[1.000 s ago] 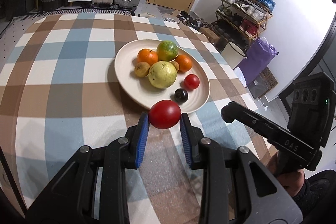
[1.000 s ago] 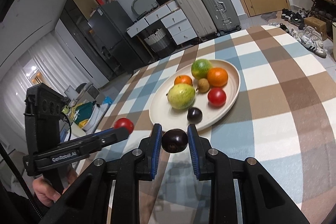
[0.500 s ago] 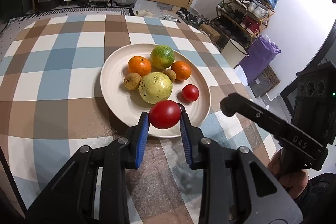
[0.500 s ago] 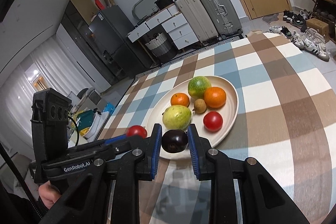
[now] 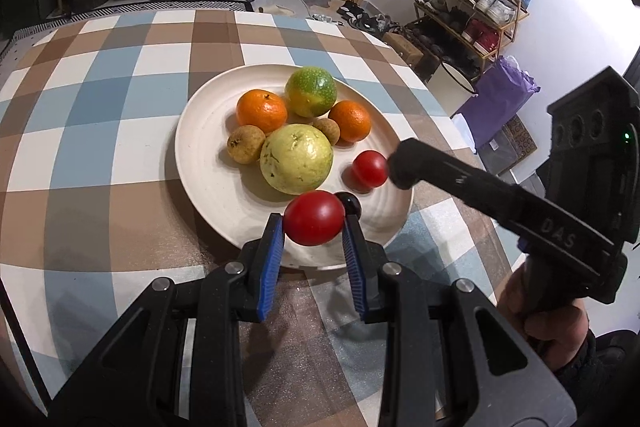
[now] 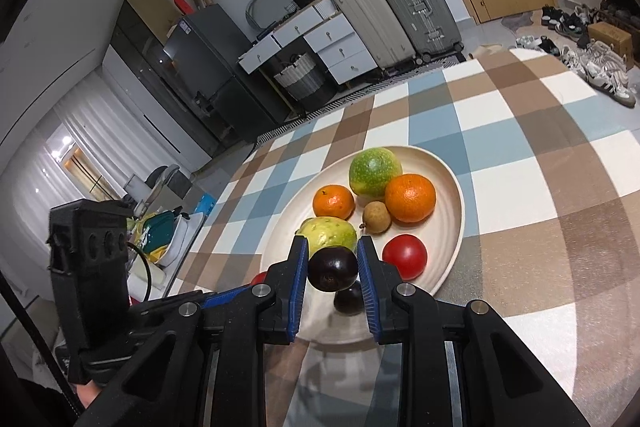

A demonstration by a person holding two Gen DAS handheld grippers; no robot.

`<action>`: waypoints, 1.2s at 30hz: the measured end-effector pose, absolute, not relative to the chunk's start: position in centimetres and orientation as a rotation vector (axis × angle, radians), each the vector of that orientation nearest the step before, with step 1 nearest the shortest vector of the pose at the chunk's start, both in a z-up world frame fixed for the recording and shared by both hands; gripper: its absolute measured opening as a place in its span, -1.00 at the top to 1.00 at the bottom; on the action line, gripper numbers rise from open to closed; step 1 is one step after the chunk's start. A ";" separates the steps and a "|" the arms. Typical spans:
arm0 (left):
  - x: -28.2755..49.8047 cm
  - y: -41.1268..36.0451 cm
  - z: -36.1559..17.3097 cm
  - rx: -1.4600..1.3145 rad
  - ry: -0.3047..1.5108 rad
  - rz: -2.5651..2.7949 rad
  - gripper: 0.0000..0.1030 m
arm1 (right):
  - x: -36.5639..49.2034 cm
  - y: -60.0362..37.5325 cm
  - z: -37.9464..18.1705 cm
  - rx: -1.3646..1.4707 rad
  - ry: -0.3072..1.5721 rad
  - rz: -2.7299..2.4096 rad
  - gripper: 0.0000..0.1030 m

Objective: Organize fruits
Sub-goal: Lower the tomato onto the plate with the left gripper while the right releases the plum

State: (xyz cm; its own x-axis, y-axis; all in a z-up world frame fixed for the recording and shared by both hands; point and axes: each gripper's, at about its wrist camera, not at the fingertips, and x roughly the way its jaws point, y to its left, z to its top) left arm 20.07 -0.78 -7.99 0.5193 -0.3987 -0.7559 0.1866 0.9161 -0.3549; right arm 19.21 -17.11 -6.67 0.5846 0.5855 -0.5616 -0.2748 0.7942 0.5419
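Both grippers have closed in on the plate point(image 5: 192, 163) since a second ago; the held fruits now sit over its near rim instead of short of it. Left gripper point(image 5: 314, 227): blue fingers point(image 5: 271, 259) clamped on a red tomato point(image 5: 314, 218), held above the near rim. Right gripper point(image 6: 333, 269): fingers point(image 6: 298, 277) clamped on a dark plum point(image 6: 332, 268), also above the near rim, just in front of the guava point(image 6: 328, 231). On the plate: guava, two oranges point(image 5: 262, 109), a green citrus point(image 5: 311, 91), two small brown fruits point(image 5: 246, 143), a second tomato point(image 5: 370, 169), a second dark plum point(image 6: 349, 299) right below the held one. Plate is mid-surface on the checked cloth point(image 5: 100, 131), nearer the right edge.
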 end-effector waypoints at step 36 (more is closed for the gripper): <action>16.6 -1.4 -3.8 -0.166 0.865 -0.302 0.47 | 16.2 -17.9 -4.2 0.362 0.695 0.492 -0.06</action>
